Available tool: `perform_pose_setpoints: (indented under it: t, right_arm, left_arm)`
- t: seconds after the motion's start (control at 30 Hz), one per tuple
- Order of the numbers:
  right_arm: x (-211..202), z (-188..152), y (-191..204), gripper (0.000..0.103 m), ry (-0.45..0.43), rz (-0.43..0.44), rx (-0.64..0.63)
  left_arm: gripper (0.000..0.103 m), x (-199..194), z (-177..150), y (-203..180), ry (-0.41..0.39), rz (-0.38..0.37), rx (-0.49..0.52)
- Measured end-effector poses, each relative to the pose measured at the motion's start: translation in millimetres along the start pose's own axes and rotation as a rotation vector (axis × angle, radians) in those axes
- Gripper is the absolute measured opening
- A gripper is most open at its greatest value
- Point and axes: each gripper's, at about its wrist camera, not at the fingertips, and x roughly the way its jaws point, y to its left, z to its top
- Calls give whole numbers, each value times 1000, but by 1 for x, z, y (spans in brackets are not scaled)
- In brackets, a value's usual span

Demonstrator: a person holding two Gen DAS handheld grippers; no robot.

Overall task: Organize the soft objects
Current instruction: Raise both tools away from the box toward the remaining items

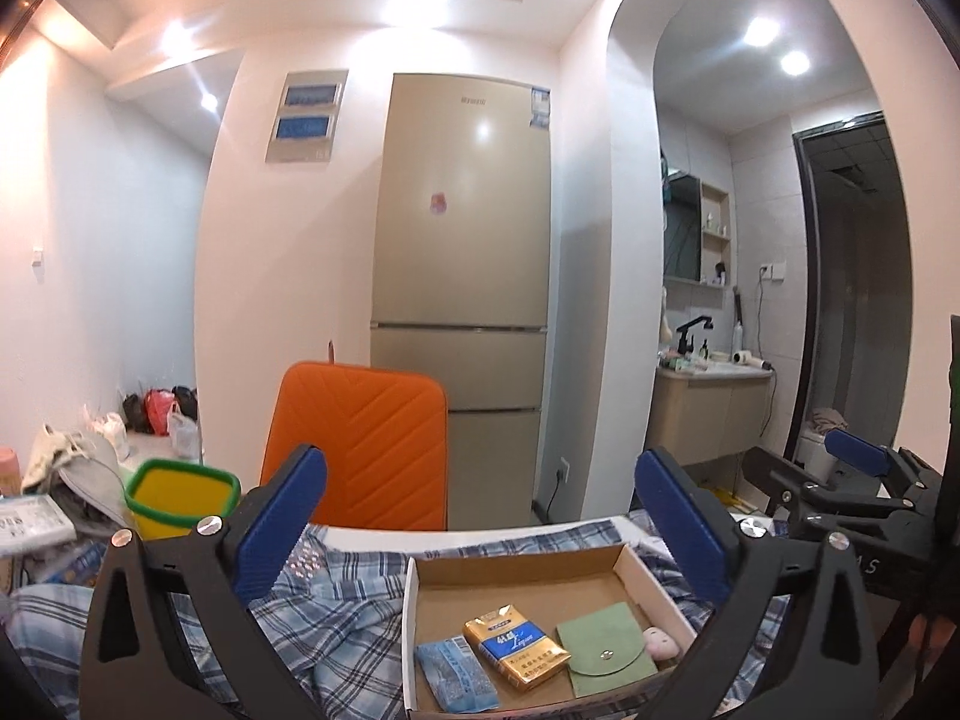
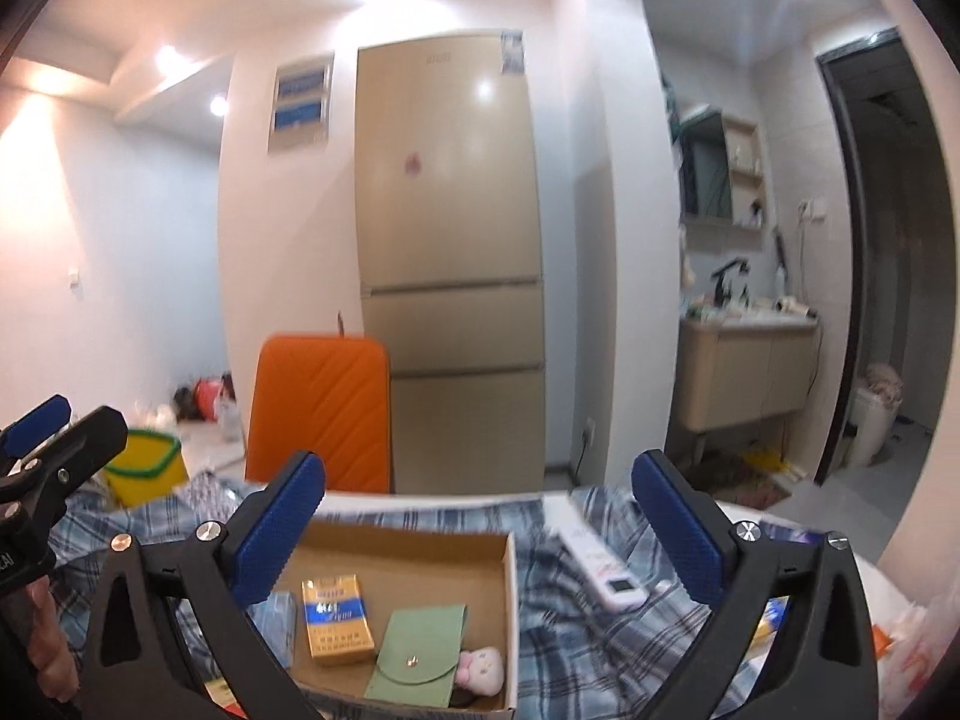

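A shallow cardboard box (image 1: 516, 564) (image 2: 408, 549) lies on a blue plaid cloth (image 1: 336, 624). Inside it are a blue tissue pack (image 1: 456, 675) (image 2: 277, 615), a gold and blue packet (image 1: 516, 645) (image 2: 336, 621), a green snap pouch (image 1: 606, 648) (image 2: 420, 654) and a small pink plush toy (image 1: 660, 642) (image 2: 481, 667). My left gripper (image 1: 480, 462) hangs open above the box's near side with nothing between its blue pads. My right gripper (image 2: 478, 462) is likewise open and holds nothing, above and to the right of the box.
An orange chair back (image 1: 366, 438) stands behind the table, in front of a beige fridge (image 1: 462, 240). A yellow bin with a green rim (image 1: 180, 492) sits at the left. A white remote (image 2: 600, 564) lies on the cloth right of the box. A hand (image 2: 48, 654) holds the left gripper.
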Motion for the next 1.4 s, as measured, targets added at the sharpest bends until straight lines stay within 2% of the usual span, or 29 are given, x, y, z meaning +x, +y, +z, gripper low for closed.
perform_pose_setpoints:
  t: [0.17, 0.27, 0.43, 0.53, 0.73, 0.87, 1.1, 1.4]
  right_arm:
    - [-32, 8, -4, 103, -44, 12, 1]
    - [-49, 9, -4, 103, -66, 15, -4]
    - [-68, 6, 1, 103, -83, 19, -14]
    - [-74, 2, -2, 103, -70, 28, 8]
    - [-82, -16, -10, 103, -55, 21, 23]
    - [-77, -34, -13, 103, 10, -17, 7]
    - [-79, -54, -22, 103, 49, -34, 9]
    - [-68, -71, -22, 103, 95, -14, 13]
  left_arm:
    - [102, -26, 9, -2, -46, -22, 3]
    - [102, -37, 10, -6, -39, -42, 29]
    - [102, -54, 1, -9, -39, -29, 30]
    - [102, -60, -8, -6, -21, -37, -7]
    - [102, -70, -25, -5, -11, -26, -19]
    - [102, -67, -39, -3, 20, -21, -20]
    - [102, -63, -62, -9, 61, -33, -17]
    - [102, -60, -71, -13, 90, -49, -11]
